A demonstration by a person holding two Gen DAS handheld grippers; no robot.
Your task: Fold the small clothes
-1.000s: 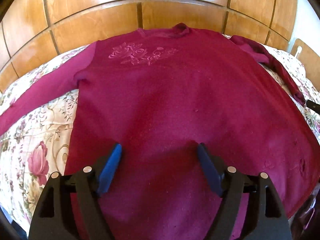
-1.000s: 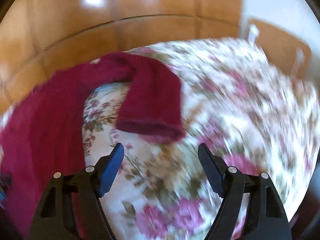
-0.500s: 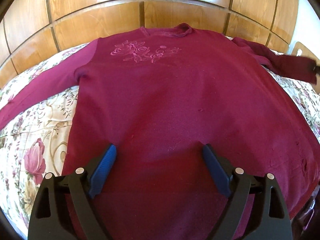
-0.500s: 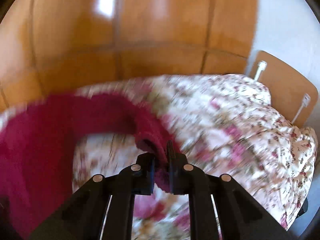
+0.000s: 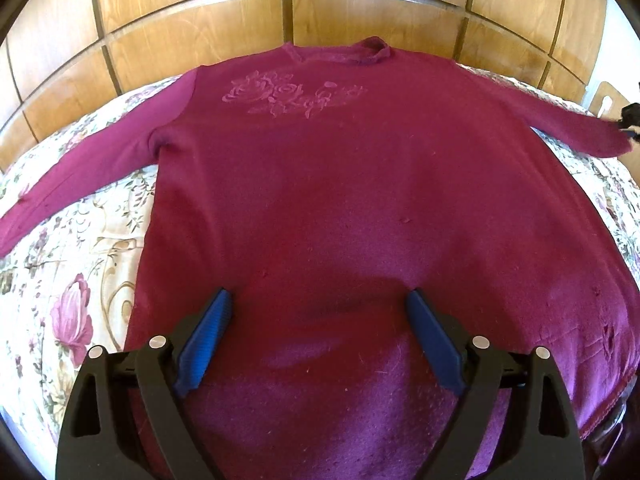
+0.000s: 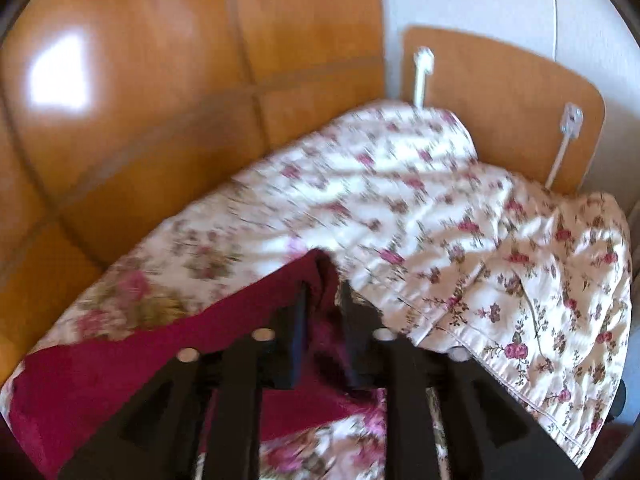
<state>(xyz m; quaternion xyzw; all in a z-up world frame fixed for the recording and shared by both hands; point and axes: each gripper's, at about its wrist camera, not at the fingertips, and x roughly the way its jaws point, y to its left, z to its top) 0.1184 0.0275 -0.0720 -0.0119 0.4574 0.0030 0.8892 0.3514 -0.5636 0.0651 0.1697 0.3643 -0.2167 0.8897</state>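
Observation:
A magenta sweater (image 5: 340, 200) with a rose embroidery on the chest lies face up on a floral bedspread (image 5: 80, 280), both sleeves spread out. My left gripper (image 5: 318, 312) is open and hovers over the sweater's lower middle, empty. My right gripper (image 6: 322, 300) is shut on the cuff of the sweater's right sleeve (image 6: 140, 380) and holds it stretched out to the side; it shows as a dark shape at the far right of the left wrist view (image 5: 630, 118).
A wooden panelled headboard (image 5: 320, 8) runs along the far side of the bed. In the right wrist view a wooden board (image 6: 500, 112) with two white cables stands beyond a bunched floral quilt (image 6: 500, 240). The sweater hem reaches the bed's near edge.
My right gripper closed on the sleeve cuff and pulled the sleeve out straight to the right. The left gripper drew back slightly and stayed open.

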